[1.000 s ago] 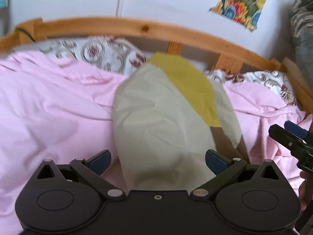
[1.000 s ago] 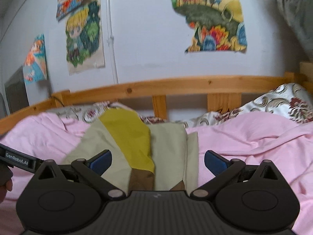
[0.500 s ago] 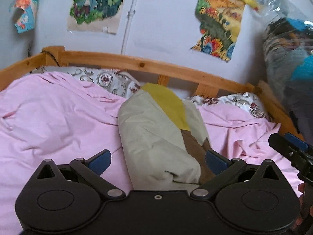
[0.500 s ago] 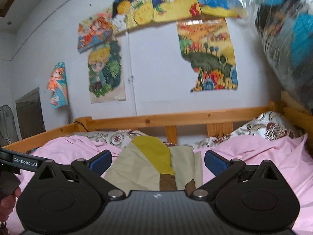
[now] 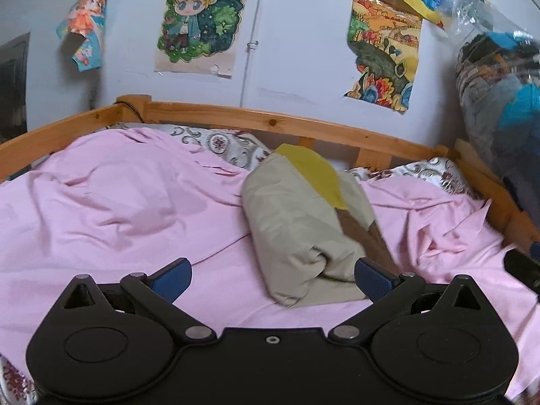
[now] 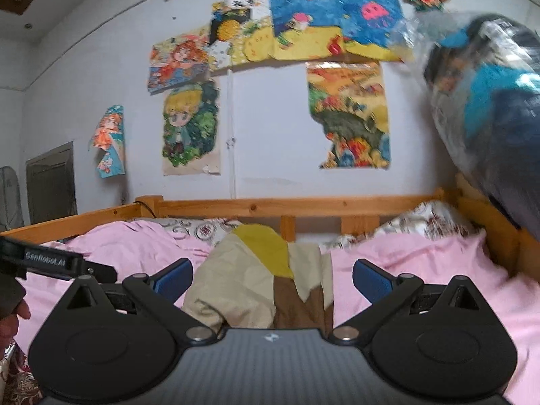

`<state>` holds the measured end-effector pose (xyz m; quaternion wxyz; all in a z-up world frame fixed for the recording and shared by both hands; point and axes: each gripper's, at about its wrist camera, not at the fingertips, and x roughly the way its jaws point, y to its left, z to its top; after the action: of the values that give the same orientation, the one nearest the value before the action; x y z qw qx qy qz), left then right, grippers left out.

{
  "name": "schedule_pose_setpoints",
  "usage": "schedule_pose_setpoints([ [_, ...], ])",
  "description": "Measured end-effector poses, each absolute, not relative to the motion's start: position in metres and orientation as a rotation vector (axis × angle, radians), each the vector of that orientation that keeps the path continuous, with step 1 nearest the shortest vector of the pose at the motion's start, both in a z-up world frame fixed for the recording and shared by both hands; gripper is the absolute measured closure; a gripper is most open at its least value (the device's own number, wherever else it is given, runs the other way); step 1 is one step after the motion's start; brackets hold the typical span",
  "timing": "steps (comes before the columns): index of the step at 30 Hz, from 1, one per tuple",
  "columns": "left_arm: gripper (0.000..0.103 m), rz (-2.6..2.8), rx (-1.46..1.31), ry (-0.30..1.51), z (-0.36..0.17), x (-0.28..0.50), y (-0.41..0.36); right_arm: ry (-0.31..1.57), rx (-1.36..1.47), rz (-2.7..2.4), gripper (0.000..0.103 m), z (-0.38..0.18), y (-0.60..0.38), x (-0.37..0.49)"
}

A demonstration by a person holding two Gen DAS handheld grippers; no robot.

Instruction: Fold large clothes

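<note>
The folded garment (image 5: 297,222) lies on the pink sheet (image 5: 135,209) of the bed, toward its far side, a compact beige bundle with a yellow patch at the far end and a brown panel along its right edge. In the left wrist view its near, rolled end sits between the blue-padded fingers (image 5: 172,275) of the left gripper (image 5: 271,275), which stand wide apart and hold nothing; whether the pads touch the cloth cannot be told. The right gripper (image 6: 271,278) also has its fingers (image 6: 371,278) spread wide and empty, with the garment (image 6: 249,280) ahead of it and framed between them. The left gripper's side shows at the left edge of the right wrist view, and a dark part of the right gripper shows at the right edge of the left wrist view. Patterned pillows (image 5: 216,141) lie against the wooden bed rail (image 5: 270,123) just beyond the garment. The sheet is rumpled, most so on the right. On the white wall above hang several posters (image 5: 199,20), and a clear plastic bag (image 5: 499,87) of dark and blue items hangs at the right. The right wrist view is somewhat blurred.
</note>
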<state>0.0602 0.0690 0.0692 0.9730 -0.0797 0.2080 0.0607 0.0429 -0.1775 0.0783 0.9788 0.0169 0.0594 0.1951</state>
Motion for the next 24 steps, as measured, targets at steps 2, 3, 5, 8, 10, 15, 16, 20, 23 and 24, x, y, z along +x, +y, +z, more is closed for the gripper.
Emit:
schedule_pose_setpoints([
  [2, 0.001, 0.143, -0.145, 0.431, 0.056, 0.057, 0.069, 0.135, 0.038, 0.379, 0.000, 0.067, -0.181, 0.039],
  [3, 0.001, 0.154, -0.145, 0.442, 0.050, 0.057, 0.069, 0.145, 0.039, 0.371, 0.000, 0.060, -0.182, 0.037],
  [5, 0.001, 0.163, -0.148, 0.456, 0.039, 0.056, 0.069, 0.167, 0.049, 0.362, 0.000, 0.049, -0.185, 0.034],
  [8, 0.001, 0.171, -0.144, 0.452, 0.027, 0.052, 0.070, 0.208, 0.057, 0.350, 0.000, 0.033, -0.189, 0.030],
  [10, 0.001, 0.176, -0.134, 0.445, 0.022, 0.050, 0.068, 0.229, 0.049, 0.342, 0.000, 0.027, -0.189, 0.028],
  [15, 0.001, 0.174, -0.105, 0.437, 0.014, 0.045, 0.064, 0.251, 0.056, 0.334, 0.000, 0.022, -0.186, 0.031],
  [16, 0.001, 0.172, -0.100, 0.434, 0.013, 0.045, 0.064, 0.253, 0.052, 0.330, 0.000, 0.020, -0.186, 0.031],
  [20, 0.001, 0.171, -0.078, 0.437, 0.011, 0.043, 0.060, 0.258, 0.052, 0.330, 0.000, 0.020, -0.186, 0.032],
  [23, 0.001, 0.168, -0.072, 0.439, 0.009, 0.043, 0.059, 0.267, 0.050, 0.324, 0.000, 0.018, -0.186, 0.034],
  [24, 0.001, 0.167, -0.074, 0.441, 0.009, 0.044, 0.059, 0.270, 0.052, 0.324, 0.000, 0.018, -0.186, 0.034],
])
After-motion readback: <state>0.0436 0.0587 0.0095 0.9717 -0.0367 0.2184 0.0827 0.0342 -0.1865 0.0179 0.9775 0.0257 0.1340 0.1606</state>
